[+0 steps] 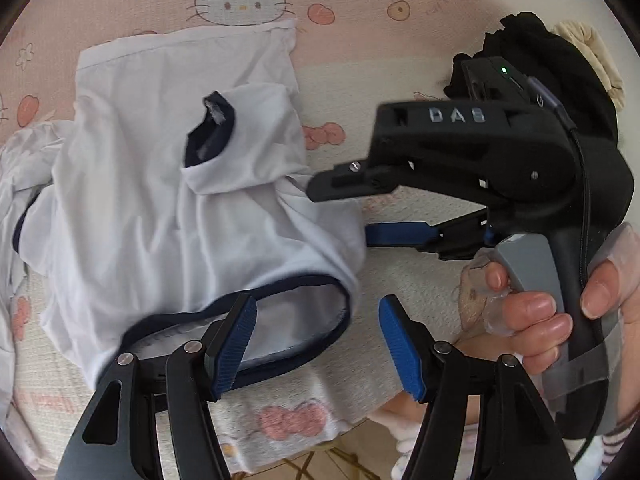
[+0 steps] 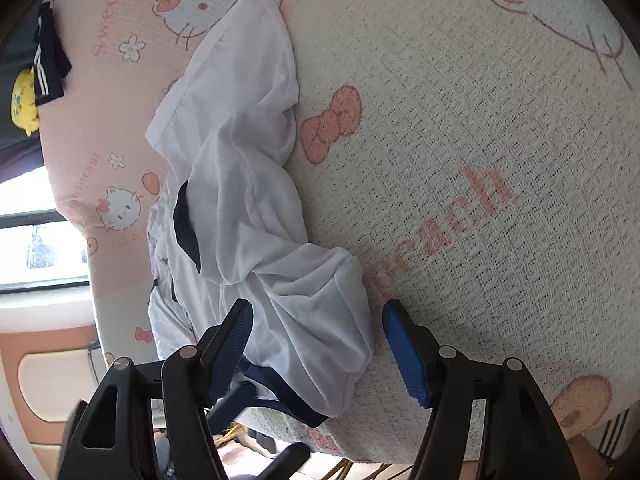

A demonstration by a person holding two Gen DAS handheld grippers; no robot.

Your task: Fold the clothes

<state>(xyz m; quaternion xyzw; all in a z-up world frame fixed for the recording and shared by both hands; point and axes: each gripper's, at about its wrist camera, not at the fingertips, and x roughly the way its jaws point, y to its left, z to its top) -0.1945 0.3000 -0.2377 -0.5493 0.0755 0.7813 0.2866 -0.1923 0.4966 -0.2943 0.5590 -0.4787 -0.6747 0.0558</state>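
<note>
A white T-shirt (image 1: 160, 184) with navy trim lies crumpled on the cartoon-cat blanket (image 1: 360, 60). My left gripper (image 1: 318, 344) is open at the shirt's near edge. Its left pad lies over the navy-rimmed opening (image 1: 280, 320) and its right pad is over bare blanket. My right gripper (image 1: 340, 212), held by a hand (image 1: 536, 320), comes in from the right and is open, its fingertips at the shirt's right edge. In the right wrist view the right gripper (image 2: 320, 344) is open with a bunched fold of the shirt (image 2: 312, 312) between its fingers.
A black garment (image 1: 560, 60) and a beige cloth (image 1: 592, 48) lie at the far right of the blanket. A dark striped garment (image 2: 50, 60) and a yellow plush toy (image 2: 24, 100) sit beyond the far side, near a window (image 2: 40, 240). The table edge (image 2: 360, 452) is close below the grippers.
</note>
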